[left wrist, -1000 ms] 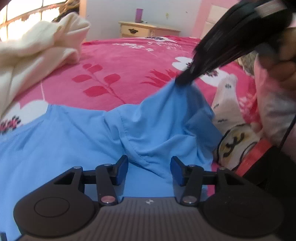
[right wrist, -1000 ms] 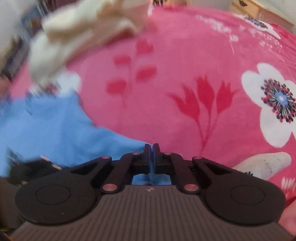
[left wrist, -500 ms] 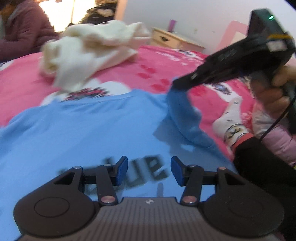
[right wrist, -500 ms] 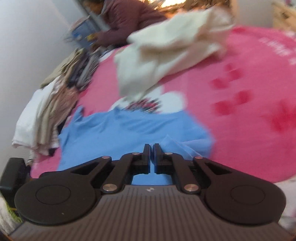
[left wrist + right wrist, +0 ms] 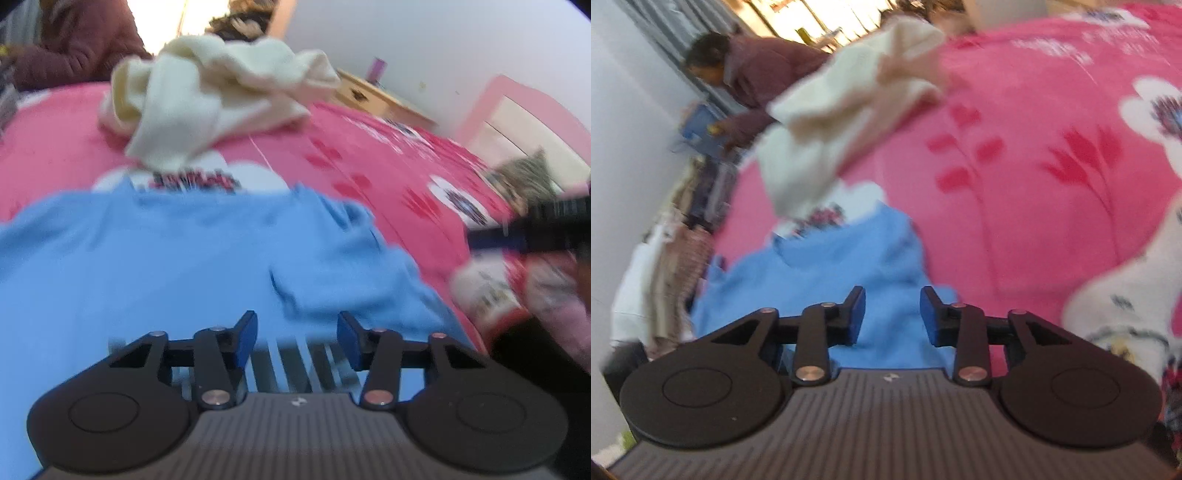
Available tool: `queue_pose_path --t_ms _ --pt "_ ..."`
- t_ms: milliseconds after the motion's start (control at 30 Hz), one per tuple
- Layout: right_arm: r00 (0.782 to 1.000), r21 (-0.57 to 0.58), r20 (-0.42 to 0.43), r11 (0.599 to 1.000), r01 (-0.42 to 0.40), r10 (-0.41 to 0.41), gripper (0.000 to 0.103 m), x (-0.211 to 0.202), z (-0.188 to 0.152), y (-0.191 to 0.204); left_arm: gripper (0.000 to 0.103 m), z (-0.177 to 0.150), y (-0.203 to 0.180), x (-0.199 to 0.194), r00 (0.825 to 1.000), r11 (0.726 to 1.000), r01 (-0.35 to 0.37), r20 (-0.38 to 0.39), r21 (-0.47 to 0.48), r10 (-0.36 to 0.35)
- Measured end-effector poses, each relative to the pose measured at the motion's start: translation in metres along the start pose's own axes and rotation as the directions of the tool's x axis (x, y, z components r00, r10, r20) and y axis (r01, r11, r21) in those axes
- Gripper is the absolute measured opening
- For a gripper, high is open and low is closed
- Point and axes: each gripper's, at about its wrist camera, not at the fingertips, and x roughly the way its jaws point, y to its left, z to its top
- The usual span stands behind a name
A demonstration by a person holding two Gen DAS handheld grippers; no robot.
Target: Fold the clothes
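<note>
Left gripper (image 5: 297, 334) first: its blue-padded jaws stand partly apart and are closing, with nothing between them; it hovers over the light blue cotton T-shirt (image 5: 177, 266), which lies spread flat on the pink floral bedspread (image 5: 388, 173). The shirt's right sleeve (image 5: 354, 280) is laid inward over the body, so I judge the first sleeve fold to be just set down and the garment otherwise unfolded.

Right gripper (image 5: 892, 317) next: its jaws are opening, and no cloth sits between the pads; blue fabric lies below and beyond them, released. In the left wrist view this gripper appears blurred at the far right edge, clear of the shirt.

Next move, as I judge it: take the opposite sleeve or side edge, which calls for a low approach and a pinch on one layer only.

Beyond the shirt, a crumpled cream knitted garment (image 5: 218, 96) waits on the bedspread, untouched.
</note>
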Motion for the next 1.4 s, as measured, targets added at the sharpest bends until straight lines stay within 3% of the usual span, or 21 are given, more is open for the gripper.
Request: queue_pose_path --t_ms 67,133,200,267,333,367,500,600,700,833,900,967,1100,1167,1233,1300,1400 --pt "1.000 0.058 -0.018 0.998 0.020 -0.019 0.043 0.016 -0.002 -0.014 0.040 0.012 -0.005 0.017 0.999 0.999 -0.036 0.012 0.031 0.035" --pt "0.999 0.138 -0.032 0.990 0.026 -0.021 0.044 0.035 -0.001 -0.027 0.036 0.019 -0.010 0.035 0.998 0.994 -0.066 -0.011 0.082 0.067" --pt "0.999 0.202 -0.050 0.979 0.021 -0.011 0.043 0.054 0.003 -0.038 0.022 0.021 -0.013 0.048 0.995 0.988 -0.090 -0.025 0.125 0.094" --pt "0.998 0.231 -0.059 0.973 0.009 0.005 0.041 0.070 0.005 -0.042 0.015 0.020 -0.017 0.055 0.994 0.982 -0.102 -0.023 0.156 0.107" --pt "0.998 0.221 -0.062 0.975 -0.009 0.023 0.025 0.079 0.005 -0.040 0.008 0.018 -0.020 0.057 0.993 0.978 -0.111 -0.009 0.175 0.114" --pt "0.998 0.211 -0.062 0.977 -0.011 0.024 0.007 0.079 0.003 -0.038 0.004 0.018 -0.022 0.056 0.993 0.978 -0.113 0.001 0.178 0.115" --pt "0.997 0.147 0.052 0.987 -0.063 0.056 0.001 0.053 0.001 -0.026 0.003 0.018 -0.026 0.041 0.994 0.980 -0.105 0.058 0.167 0.096" --pt "0.982 0.089 0.133 0.985 -0.146 0.133 0.001 0.021 -0.003 -0.012 0.003 0.021 -0.024 0.023 0.993 0.987 -0.076 0.097 0.139 0.063" --pt "0.966 -0.007 0.142 0.976 -0.217 0.216 0.001 -0.011 -0.018 0.010 0.003 0.022 -0.017 0.002 0.993 0.994 -0.038 0.117 0.107 0.025" --pt "0.973 -0.210 0.040 0.954 -0.215 0.228 0.001 -0.032 -0.053 0.048 0.005 0.015 -0.002 -0.015 0.997 0.994 -0.001 0.080 0.109 -0.008" --pt "0.979 -0.327 -0.033 0.923 -0.202 0.203 0.002 -0.035 -0.076 0.068 0.012 0.008 0.007 -0.018 0.999 0.993 0.001 0.041 0.118 -0.005" --pt "0.975 -0.437 -0.165 0.875 -0.207 0.149 0.004 -0.020 -0.105 0.088 0.022 0.000 0.018 -0.021 1.000 0.995 -0.011 0.012 0.104 0.010" --pt "0.919 -0.614 -0.394 0.752 -0.239 -0.030 0.005 0.010 -0.151 0.119 0.023 -0.014 0.042 -0.026 0.999 0.999 -0.024 -0.038 0.040 0.026" --pt "0.908 -0.632 -0.417 0.730 -0.260 -0.038 0.005 0.008 -0.156 0.127 0.025 -0.018 0.050 -0.030 0.999 1.000 -0.010 -0.036 0.004 0.010" --pt "0.929 -0.593 -0.370 0.769 -0.238 0.002 0.005 0.000 -0.141 0.128 0.033 -0.014 0.048 -0.027 1.000 1.000 0.001 -0.020 -0.001 -0.001" --pt "0.956 -0.480 -0.292 0.859 -0.178 0.035 0.005 -0.002 -0.117 0.118 0.046 -0.011 0.047 -0.024 1.000 1.000 0.011 -0.005 -0.007 -0.011" --pt "0.974 -0.267 -0.223 0.958 -0.102 0.042 0.006 0.006 -0.087 0.099 0.051 -0.001 0.035 -0.006 0.998 0.999 0.045 -0.032 -0.018 -0.045"
